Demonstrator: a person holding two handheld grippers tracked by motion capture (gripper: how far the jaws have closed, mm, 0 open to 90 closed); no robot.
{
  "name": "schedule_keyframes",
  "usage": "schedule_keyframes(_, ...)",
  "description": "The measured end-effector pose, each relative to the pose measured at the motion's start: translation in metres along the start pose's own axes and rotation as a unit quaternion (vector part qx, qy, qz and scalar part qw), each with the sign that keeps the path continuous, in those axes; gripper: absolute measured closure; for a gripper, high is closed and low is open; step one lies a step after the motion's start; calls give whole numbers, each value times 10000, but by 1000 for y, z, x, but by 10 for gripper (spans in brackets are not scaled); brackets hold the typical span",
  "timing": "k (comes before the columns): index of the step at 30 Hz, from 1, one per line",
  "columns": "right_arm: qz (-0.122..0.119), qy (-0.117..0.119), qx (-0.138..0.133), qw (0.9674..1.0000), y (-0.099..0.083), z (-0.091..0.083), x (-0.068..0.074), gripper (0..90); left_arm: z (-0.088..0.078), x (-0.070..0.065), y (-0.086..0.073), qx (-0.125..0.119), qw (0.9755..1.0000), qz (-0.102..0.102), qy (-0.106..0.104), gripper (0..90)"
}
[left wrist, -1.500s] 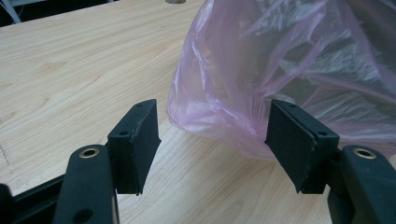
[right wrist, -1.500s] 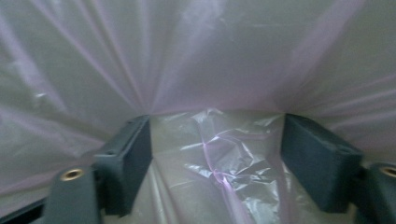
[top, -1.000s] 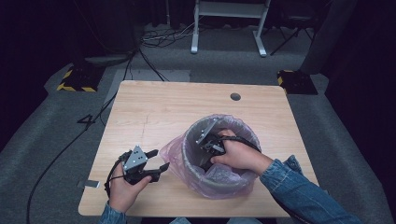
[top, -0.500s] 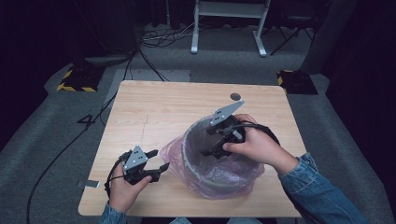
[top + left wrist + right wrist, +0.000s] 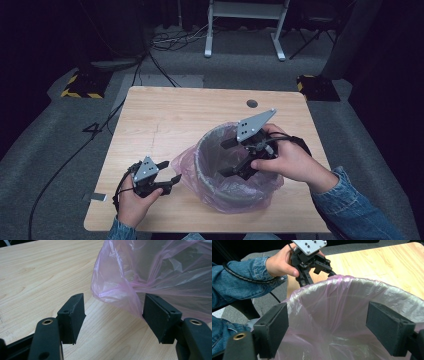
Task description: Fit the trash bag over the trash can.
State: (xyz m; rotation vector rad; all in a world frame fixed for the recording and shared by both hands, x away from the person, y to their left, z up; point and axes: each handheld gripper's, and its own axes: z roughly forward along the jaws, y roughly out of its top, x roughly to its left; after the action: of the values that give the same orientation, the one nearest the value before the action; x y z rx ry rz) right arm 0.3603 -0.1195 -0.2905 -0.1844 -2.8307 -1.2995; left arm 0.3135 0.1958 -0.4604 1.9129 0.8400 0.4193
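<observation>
a grey bin (image 5: 210, 150) lined with a pink plastic bag (image 5: 192, 172) stands on the near right part of the tabletop (image 5: 165, 115). the right hand-held gripper (image 5: 237, 157) hangs over the bin's mouth, jaws spread and grasping nothing, with the liner's rim (image 5: 352, 281) ahead of it. the left hand-held gripper (image 5: 167, 172) rests low beside the bin, jaws likewise released, with a loose fold of bag (image 5: 120, 293) just in front of them. the step in hand appears to be fitting the liner over the rim. the next move likely calls for the left jaws to advance and clench on the slack fold, then draw it down the outer wall.
</observation>
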Motion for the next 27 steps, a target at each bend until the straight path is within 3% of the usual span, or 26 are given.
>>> schedule_keyframes(3,-23,48,5,10000,-1,1,-1,184,0,1,0,12,10000,16,30,343)
schedule_keyframes(6,-322,16,88,9994,-1,-1,0,195,0,1,-1,-10,10000,-31,28,344)
schedule_keyframes(9,-424,-57,97,9990,4,-10,3,231,0,1,-1,-7,10000,-53,30,343)
schedule_keyframes(14,-177,-227,-73,9996,4,-26,22,240,-1,1,-1,-1,10000,-35,14,344)
schedule_keyframes(21,115,-527,-176,9984,-11,-42,49,282,0,-2,0,9,10000,-5,-3,344)
schedule_keyframes(27,336,-586,-323,9972,-26,-53,67,277,2,-3,0,28,10000,-10,-20,343)
